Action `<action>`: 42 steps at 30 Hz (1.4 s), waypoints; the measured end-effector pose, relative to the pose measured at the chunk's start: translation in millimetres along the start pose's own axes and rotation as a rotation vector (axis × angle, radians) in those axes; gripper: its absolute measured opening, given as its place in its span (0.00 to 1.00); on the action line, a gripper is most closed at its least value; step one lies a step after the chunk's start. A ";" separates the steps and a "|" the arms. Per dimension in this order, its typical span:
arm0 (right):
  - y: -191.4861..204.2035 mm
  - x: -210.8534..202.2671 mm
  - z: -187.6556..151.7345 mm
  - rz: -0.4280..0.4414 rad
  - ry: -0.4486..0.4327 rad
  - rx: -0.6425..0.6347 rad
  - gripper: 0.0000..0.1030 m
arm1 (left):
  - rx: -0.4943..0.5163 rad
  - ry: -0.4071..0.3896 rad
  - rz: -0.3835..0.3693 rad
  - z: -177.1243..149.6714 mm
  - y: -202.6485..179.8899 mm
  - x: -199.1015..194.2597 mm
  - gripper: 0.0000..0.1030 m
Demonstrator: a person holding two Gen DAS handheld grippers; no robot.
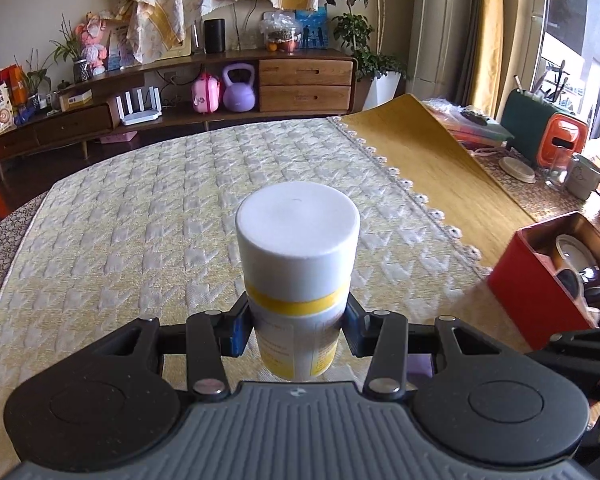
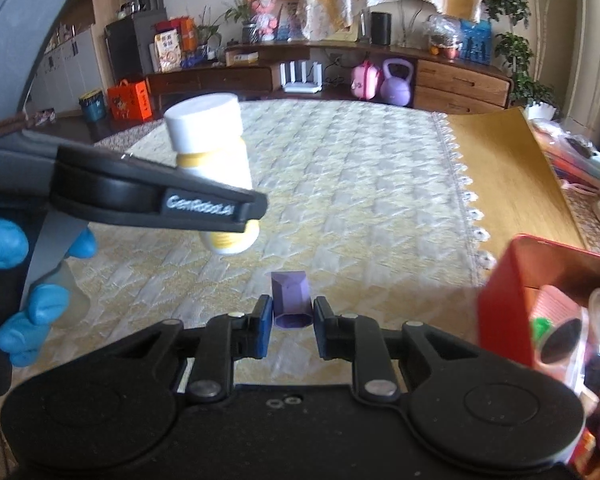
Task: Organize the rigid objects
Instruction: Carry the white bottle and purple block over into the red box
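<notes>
My left gripper [image 1: 298, 330] is shut on a white bottle [image 1: 298, 240] with a white cap and yellow bands, held upright above the yellow quilted tablecloth [image 1: 140, 220]. The same bottle [image 2: 212, 152] shows in the right wrist view, gripped by the left gripper [image 2: 236, 208] at upper left. My right gripper [image 2: 292, 322] is shut on a small purple faceted block [image 2: 291, 300], held just above the cloth. A red box [image 1: 536, 280] with several items inside stands at the right; it also shows in the right wrist view [image 2: 504, 304].
A yellow mat [image 1: 432, 152] lies right of the cloth. Beyond it are a cup [image 1: 584, 178], an orange container [image 1: 560, 140] and a green holder [image 1: 528, 120]. A wooden sideboard [image 1: 220, 92] runs along the far wall.
</notes>
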State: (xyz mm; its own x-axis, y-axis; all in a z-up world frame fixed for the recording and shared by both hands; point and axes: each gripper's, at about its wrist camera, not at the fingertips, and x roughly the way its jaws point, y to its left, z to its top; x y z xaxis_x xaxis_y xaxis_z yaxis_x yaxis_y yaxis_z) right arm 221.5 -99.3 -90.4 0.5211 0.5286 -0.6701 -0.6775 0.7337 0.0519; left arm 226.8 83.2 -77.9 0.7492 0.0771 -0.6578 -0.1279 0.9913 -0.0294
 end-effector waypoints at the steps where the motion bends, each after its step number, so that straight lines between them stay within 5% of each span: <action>1: -2.8 -6.4 -0.3 -0.001 -0.007 0.009 0.20 | 0.002 -0.001 -0.002 0.3 -2.4 -4.4 0.44; 22: -67.3 -112.6 -23.2 -0.092 -0.124 0.113 0.20 | 0.107 0.008 -0.165 6.6 -91.9 -66.5 0.44; 32: -113.8 -130.2 -56.4 -0.188 -0.125 0.188 0.20 | 0.182 0.018 -0.242 19.8 -151.6 -61.7 0.44; 42: -147.2 -128.8 -75.5 -0.234 -0.125 0.255 0.20 | 0.260 0.081 -0.233 30.0 -199.2 -23.8 0.44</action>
State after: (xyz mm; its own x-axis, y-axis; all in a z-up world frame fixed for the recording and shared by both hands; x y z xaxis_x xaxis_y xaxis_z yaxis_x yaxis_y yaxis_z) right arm 214.9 -307.6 -67.7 0.7168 0.3708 -0.5906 -0.3896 0.9153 0.1018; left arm 254.0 -112.9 -33.8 0.6838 -0.1526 -0.7135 0.2179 0.9760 0.0001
